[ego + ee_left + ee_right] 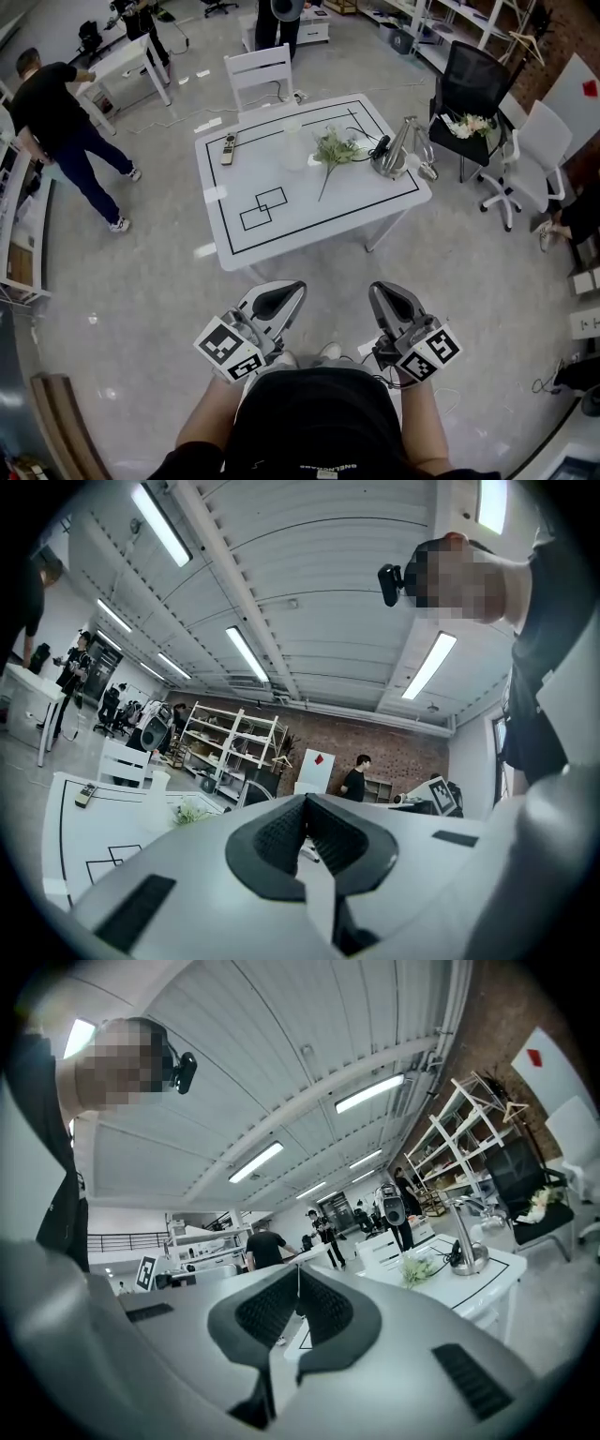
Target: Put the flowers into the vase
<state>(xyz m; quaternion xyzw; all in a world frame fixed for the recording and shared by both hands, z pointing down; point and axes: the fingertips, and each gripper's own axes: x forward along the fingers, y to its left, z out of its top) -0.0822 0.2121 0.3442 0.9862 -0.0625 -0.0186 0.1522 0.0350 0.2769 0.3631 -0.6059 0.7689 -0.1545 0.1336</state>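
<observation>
One surface (309,211), one vase (292,142), two flower bunches (336,148) (466,125), one remote (228,148), one metal stand (398,152). Three chairs (261,73) (473,75) (525,155): two white, one black. Two grippers: left gripper (279,300), right gripper (392,302).

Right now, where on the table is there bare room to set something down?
The near half of the table is bare, around the drawn rectangles and right of them to the edge. A smaller gap lies between the remote and the vase. The far right is crowded: flowers, a black device and a metal stand.
</observation>
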